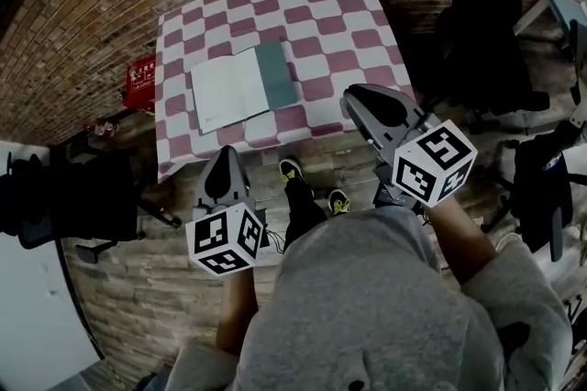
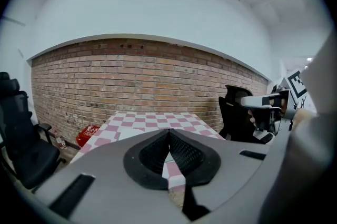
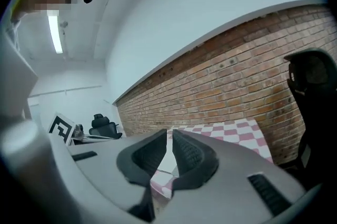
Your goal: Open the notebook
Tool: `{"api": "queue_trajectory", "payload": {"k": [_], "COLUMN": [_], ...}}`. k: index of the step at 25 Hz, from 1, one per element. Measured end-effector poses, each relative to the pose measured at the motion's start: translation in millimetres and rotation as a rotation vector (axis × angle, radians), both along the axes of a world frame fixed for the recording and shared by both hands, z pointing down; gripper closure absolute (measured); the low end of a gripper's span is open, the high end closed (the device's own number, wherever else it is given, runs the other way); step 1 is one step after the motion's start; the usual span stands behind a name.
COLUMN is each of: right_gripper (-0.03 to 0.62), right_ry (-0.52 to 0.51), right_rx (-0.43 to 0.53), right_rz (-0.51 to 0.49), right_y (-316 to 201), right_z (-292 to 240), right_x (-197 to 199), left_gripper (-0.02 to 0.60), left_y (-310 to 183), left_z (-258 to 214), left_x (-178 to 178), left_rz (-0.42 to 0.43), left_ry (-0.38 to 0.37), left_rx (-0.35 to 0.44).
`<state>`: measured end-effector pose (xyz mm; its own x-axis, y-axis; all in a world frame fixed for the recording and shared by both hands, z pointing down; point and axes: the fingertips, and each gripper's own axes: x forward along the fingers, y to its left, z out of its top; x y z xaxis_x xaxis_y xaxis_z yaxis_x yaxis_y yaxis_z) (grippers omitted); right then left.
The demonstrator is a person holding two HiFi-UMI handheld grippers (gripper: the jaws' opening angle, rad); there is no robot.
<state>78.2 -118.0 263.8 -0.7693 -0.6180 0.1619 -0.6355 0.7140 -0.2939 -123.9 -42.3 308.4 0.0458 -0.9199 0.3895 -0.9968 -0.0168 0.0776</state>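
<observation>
The notebook (image 1: pixel 240 88) lies open on the table with the pink-and-white checked cloth (image 1: pixel 321 22): a white page faces up and its grey-green cover (image 1: pixel 275 73) is folded out to the right. Both grippers hang short of the table's near edge, over the floor and apart from the notebook. My left gripper (image 1: pixel 224 156) has its jaws shut tip to tip (image 2: pixel 168 131) with nothing in them. My right gripper (image 1: pixel 352 99) is held higher and to the right; a narrow gap shows between its jaws (image 3: pixel 171 134), and nothing is between them.
A black office chair (image 1: pixel 477 22) stands right of the table, another (image 1: pixel 73 201) at the left. A red box (image 1: pixel 140 82) sits on the floor by the brick wall. The person's shoes (image 1: pixel 292 169) are just before the table. A dark bag (image 1: pixel 541 187) lies far right.
</observation>
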Motion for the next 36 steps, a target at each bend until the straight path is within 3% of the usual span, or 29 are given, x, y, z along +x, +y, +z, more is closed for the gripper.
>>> {"api": "queue_trajectory", "payload": {"k": [8,16,27,36], "right_gripper": [0.542,0.542,0.542,0.542], "right_ry": [0.053,0.056,0.046,0.005], "right_rx": [0.004,-0.019,-0.019,-0.027], "right_rz": [0.048,0.043,0.047,0.058], "right_y": [33,46,40,30], "right_z": [13,23,25,25], "right_x": [36,37,47,54], "left_gripper": [0.572,0.572,0.572,0.572], "left_y": [23,39,29,20], "left_z": [-10,-15,-19,-20], "left_x": [24,25,39,54], "left_rz": [0.009,-0.029,-0.016,0.005], "left_ry": [-0.003,-0.021,-0.028,-0.108], "left_rx": [0.031,0.038,0.041,0.041]}}
